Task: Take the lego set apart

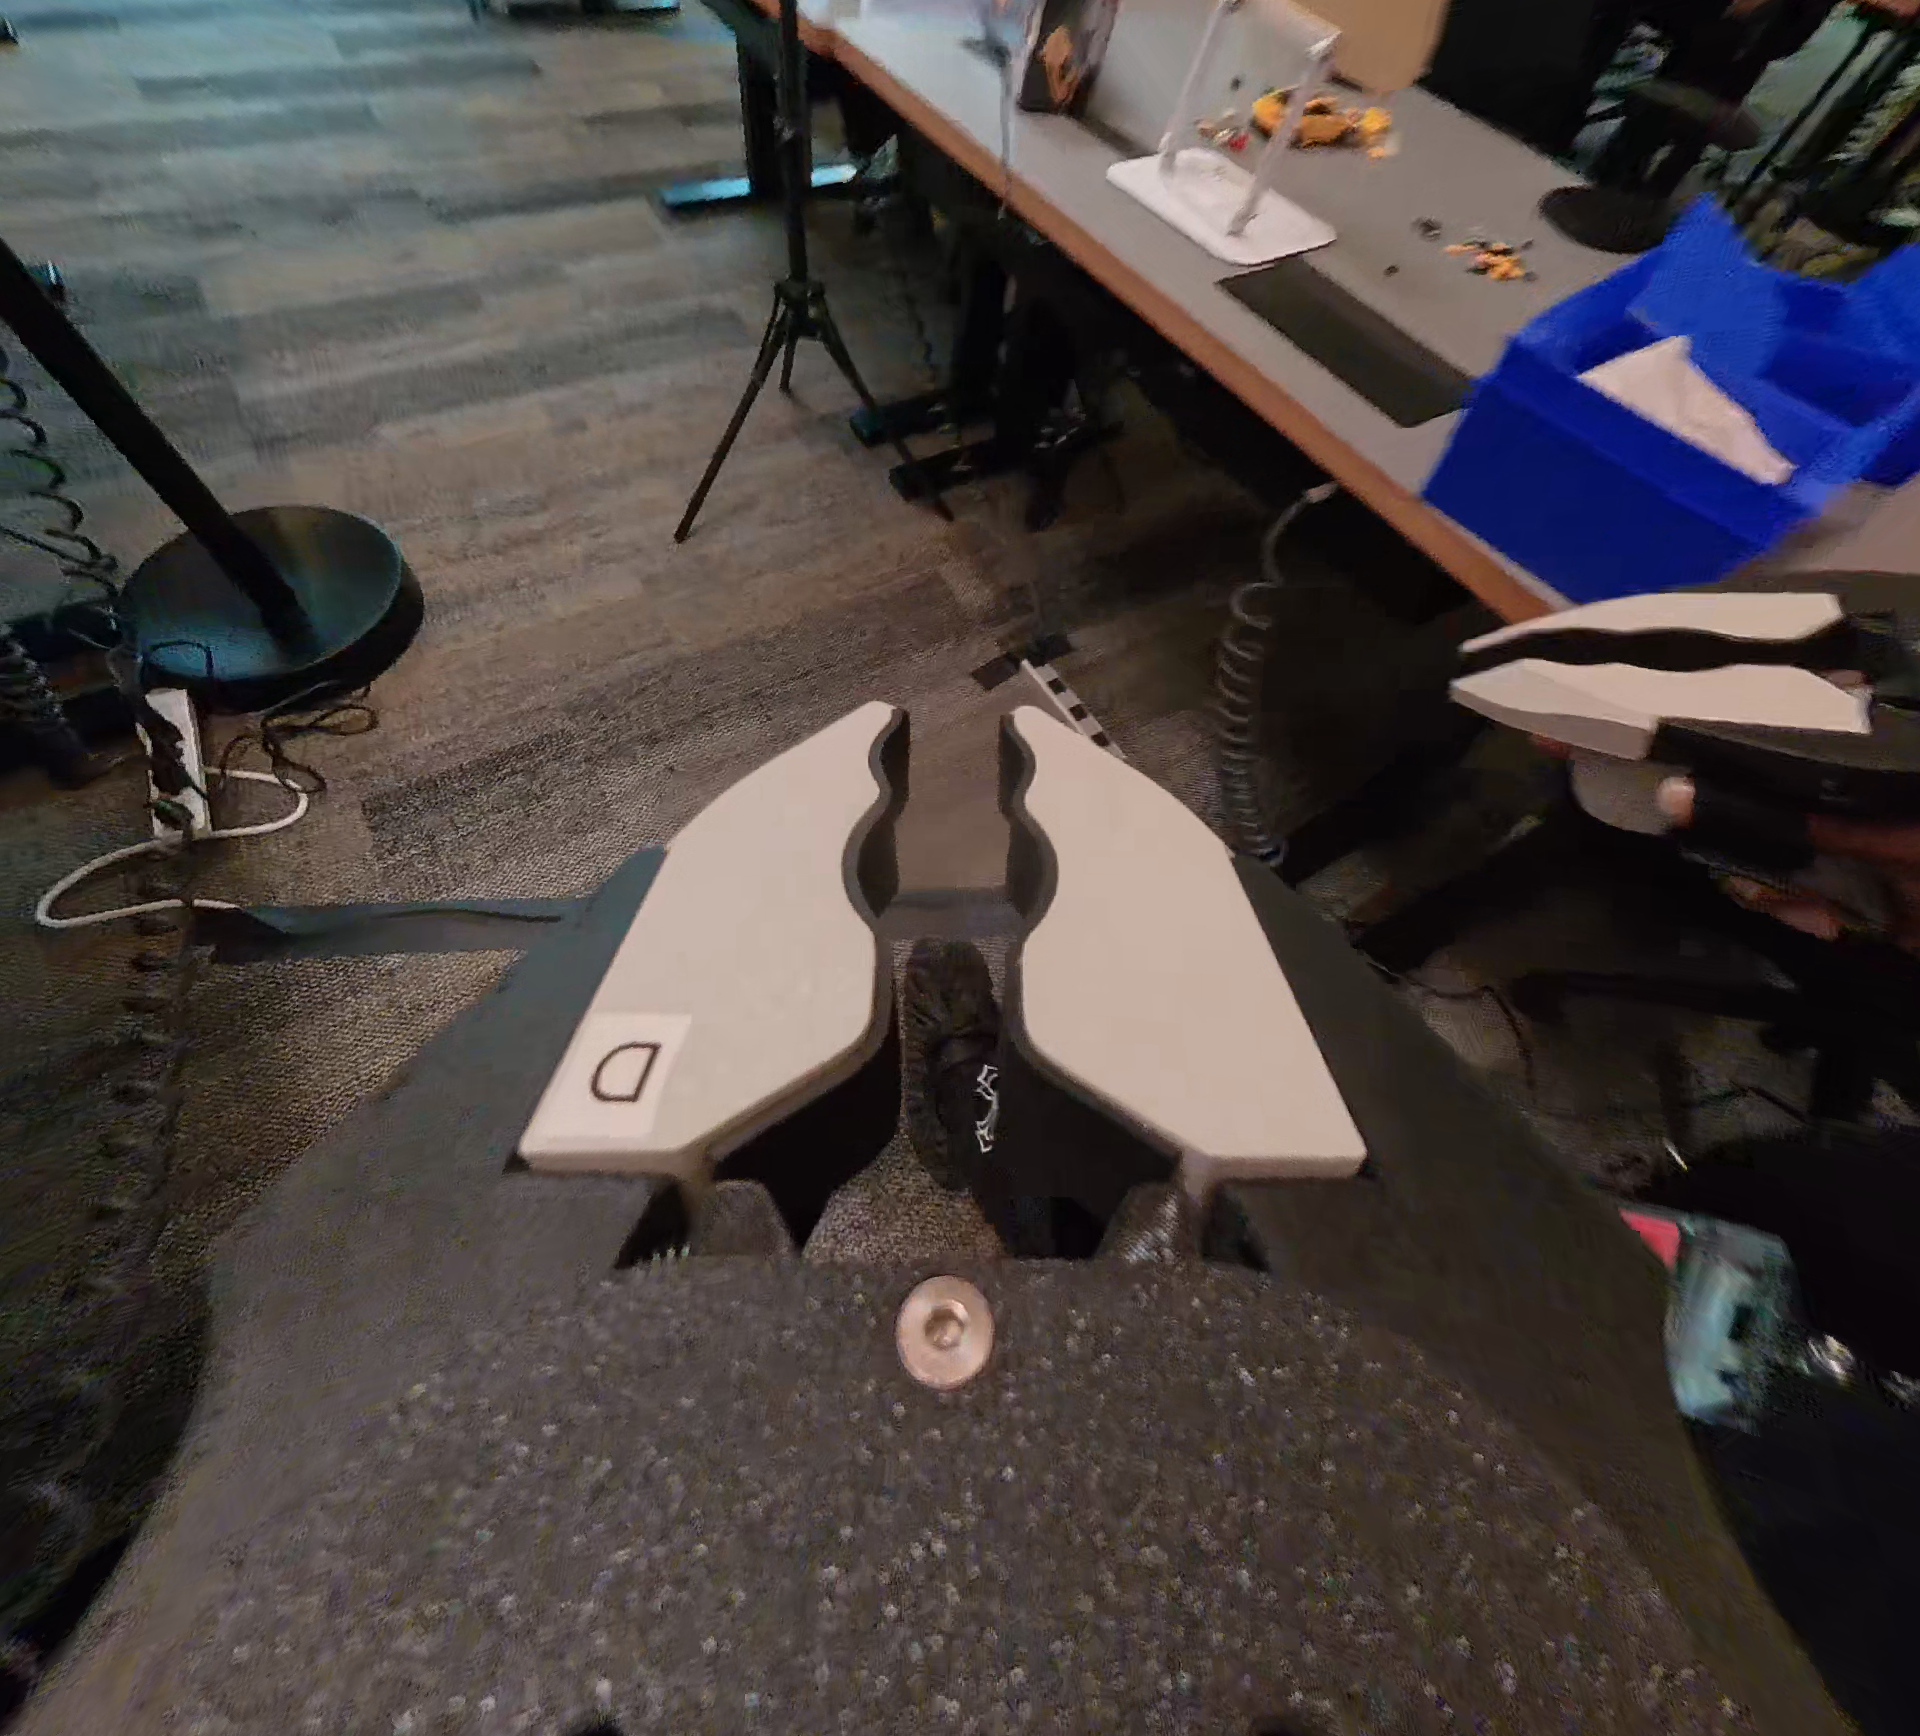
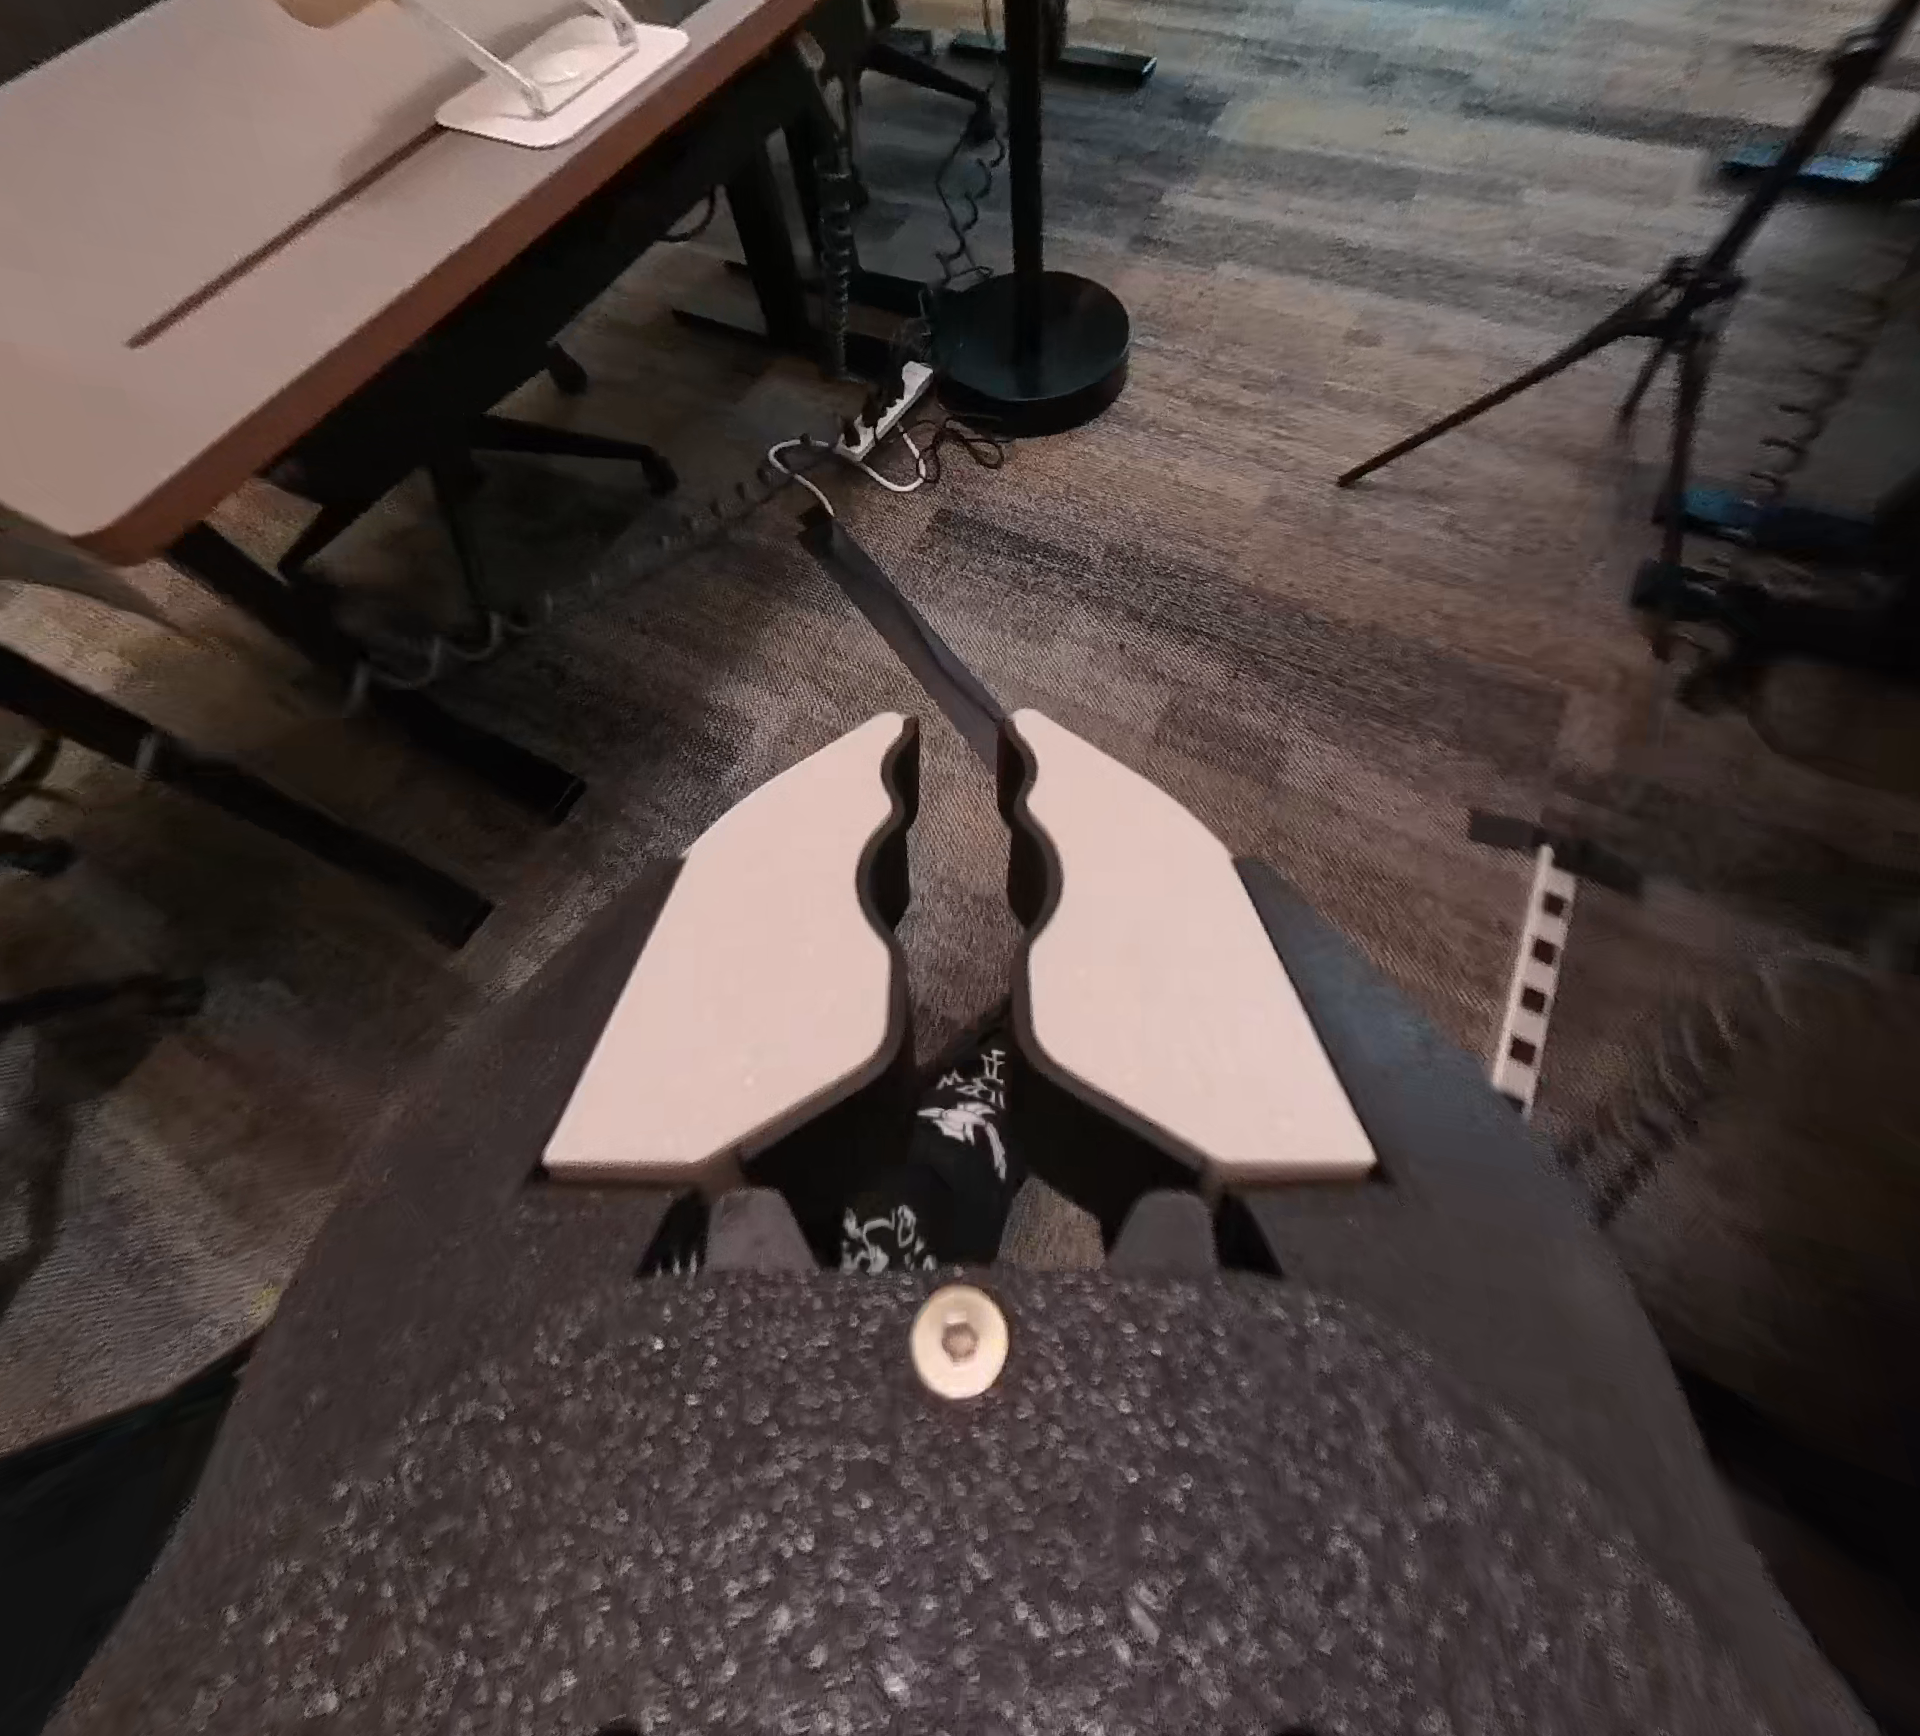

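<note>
Grey striped carpet [image 1: 343, 159] fills most of both views, and both tongs hang over it, away from the table [image 1: 1382, 273]. Far off at about one o'clock in the left view sits the lego set [image 1: 1314, 117], a small orange and yellow lump on the table. It is blurry and partly hidden behind a clear stand [image 1: 1236, 128], so its shape is hard to tell. A few loose bits [image 1: 1486, 258] lie near it. A blue bin [image 1: 1662, 408] at three o'clock is smeared and cut off by the edge.

The left tongs [image 1: 951, 730] are a little spread and hold nothing. The right tongs [image 1: 1460, 668] poke in from three o'clock, nearly pressed together, with a hand [image 1: 1766, 839] partly cut off.

The right view shows no lego at all. Its own tongs [image 2: 958, 736] have a thin gap and pinch nothing. It shows another table [image 2: 312, 232] at ten o'clock with a clear stand [image 2: 540, 34], and a black pole base [image 2: 1029, 346] at twelve.
</note>
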`<move>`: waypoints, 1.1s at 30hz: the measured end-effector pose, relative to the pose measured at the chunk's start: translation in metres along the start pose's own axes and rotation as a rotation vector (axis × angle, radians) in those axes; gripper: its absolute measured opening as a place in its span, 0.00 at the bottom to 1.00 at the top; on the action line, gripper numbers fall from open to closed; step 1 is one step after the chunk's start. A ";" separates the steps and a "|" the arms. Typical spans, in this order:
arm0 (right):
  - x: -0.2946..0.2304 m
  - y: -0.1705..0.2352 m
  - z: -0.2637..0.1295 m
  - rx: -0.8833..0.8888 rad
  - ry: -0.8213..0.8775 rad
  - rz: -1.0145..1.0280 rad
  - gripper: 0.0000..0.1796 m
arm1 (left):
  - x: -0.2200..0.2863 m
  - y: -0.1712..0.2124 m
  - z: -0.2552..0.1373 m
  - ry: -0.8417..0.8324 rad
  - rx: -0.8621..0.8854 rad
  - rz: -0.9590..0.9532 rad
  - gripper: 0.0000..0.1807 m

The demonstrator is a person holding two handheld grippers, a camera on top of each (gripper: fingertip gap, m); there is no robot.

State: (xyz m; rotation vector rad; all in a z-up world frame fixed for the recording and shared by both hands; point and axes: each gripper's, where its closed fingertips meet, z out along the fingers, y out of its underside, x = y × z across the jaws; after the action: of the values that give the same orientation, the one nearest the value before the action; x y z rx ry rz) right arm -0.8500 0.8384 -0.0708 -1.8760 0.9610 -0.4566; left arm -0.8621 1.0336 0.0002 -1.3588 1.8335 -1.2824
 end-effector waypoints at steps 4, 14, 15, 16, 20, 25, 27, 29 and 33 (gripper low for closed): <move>0.059 -0.023 0.173 -0.043 -0.112 -0.005 0.08 | -0.079 0.000 0.117 -0.025 -0.060 -0.099 0.08; 0.180 0.001 0.559 -0.249 -0.173 0.012 0.11 | -0.279 0.038 0.387 -0.043 -0.114 -0.212 0.08; 0.189 0.024 0.600 -0.270 -0.176 0.003 0.11 | -0.301 0.064 0.418 -0.034 -0.123 -0.205 0.08; 0.196 0.052 0.642 -0.292 -0.178 -0.005 0.13 | -0.324 0.092 0.449 -0.024 -0.138 -0.194 0.08; 0.225 0.183 0.802 -0.334 -0.119 -0.078 0.16 | -0.405 0.205 0.557 0.021 -0.213 -0.091 0.05; 0.250 0.349 0.946 -0.444 -0.078 -0.067 0.16 | -0.462 0.244 0.629 0.074 -0.152 -0.050 0.05; 0.255 0.391 0.977 -0.466 -0.073 -0.049 0.16 | -0.485 0.256 0.645 0.057 -0.130 -0.043 0.06; 0.253 0.417 0.996 -0.473 -0.086 -0.060 0.16 | -0.508 0.274 0.656 0.000 -0.119 -0.008 0.07; 0.252 0.439 1.016 -0.481 -0.089 -0.067 0.15 | -0.546 0.322 0.662 -0.095 -0.172 -0.017 0.09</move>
State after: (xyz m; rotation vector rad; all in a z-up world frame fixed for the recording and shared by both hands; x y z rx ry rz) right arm -0.2126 1.1221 -0.9659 -2.3427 1.0127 -0.1853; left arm -0.2579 1.3016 -0.6342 -1.5013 1.9057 -1.0693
